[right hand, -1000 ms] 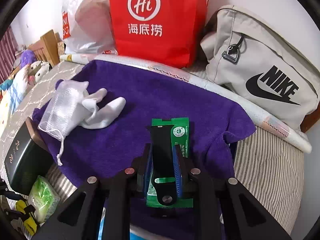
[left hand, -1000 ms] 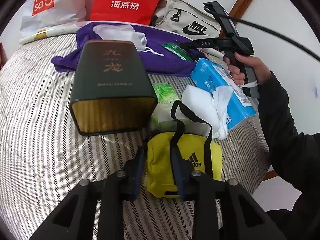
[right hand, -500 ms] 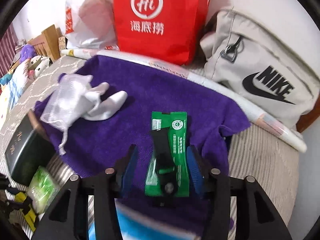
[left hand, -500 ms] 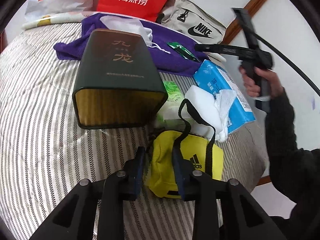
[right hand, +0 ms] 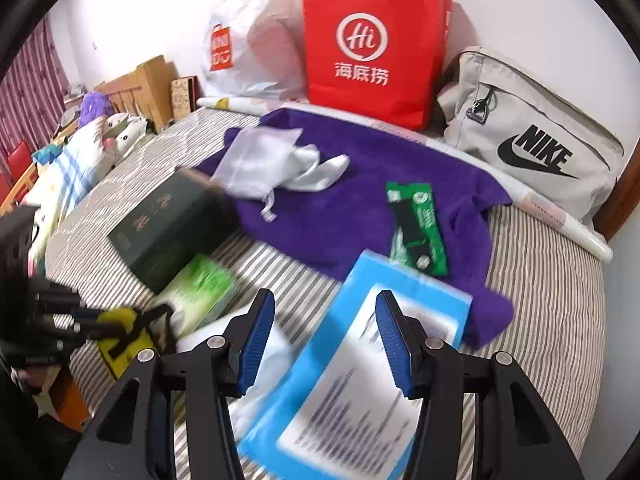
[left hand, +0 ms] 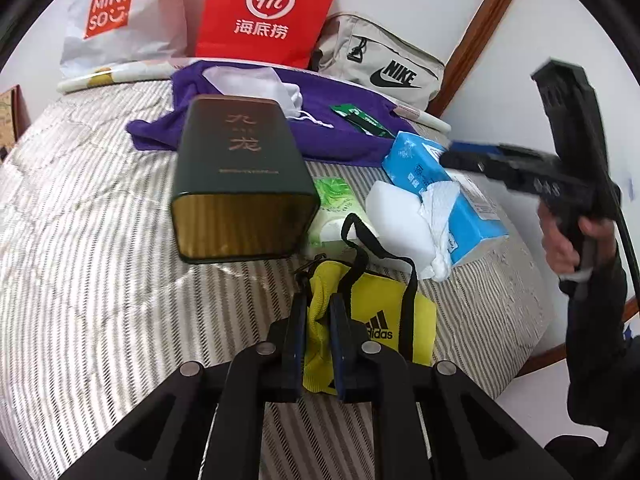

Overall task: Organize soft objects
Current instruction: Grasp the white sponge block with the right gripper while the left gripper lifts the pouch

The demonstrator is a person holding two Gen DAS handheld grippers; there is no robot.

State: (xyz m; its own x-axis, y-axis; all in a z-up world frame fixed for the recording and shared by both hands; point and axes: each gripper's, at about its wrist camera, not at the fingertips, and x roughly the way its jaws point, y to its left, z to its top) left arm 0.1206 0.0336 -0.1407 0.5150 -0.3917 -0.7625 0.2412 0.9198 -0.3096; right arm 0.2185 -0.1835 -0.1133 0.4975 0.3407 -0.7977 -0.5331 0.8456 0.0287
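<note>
**A:** What's nearest to the left gripper (left hand: 318,318)?

**B:** A yellow bag (left hand: 372,320) with black straps, lying on the striped bed cover (left hand: 100,260). The gripper's jaws are pinched together on the bag's left edge, with a fold of yellow fabric squeezed between them.

**A:** And the right gripper (right hand: 326,340)?

**B:** Its jaws stand wide apart and hold nothing. It hangs above a blue tissue pack (right hand: 360,368), which looks blurred from that side. In the left view the same pack (left hand: 440,184) lies to the right of the yellow bag, with white tissue spilling from it against a white block (left hand: 396,216).

**A:** What sits just beyond the bag?

**B:** A dark green box (left hand: 240,176) lying on its side, its gold end facing the camera. A small green packet (left hand: 334,208) is tucked between the box and the white block, touching the box.

**A:** Farther back?

**B:** A purple towel (right hand: 340,208) spread on the bed. On it lie a white mesh pouch (right hand: 260,160), some white cloth (right hand: 324,170) beside the pouch, and a green wrapper (right hand: 420,228) with a black strip across it, near the towel's right side.

**A:** And against the wall?

**B:** A white shopping bag (right hand: 248,48), a red paper bag (right hand: 368,48) and a grey sports bag (right hand: 540,148), in a row from left to right.
</note>
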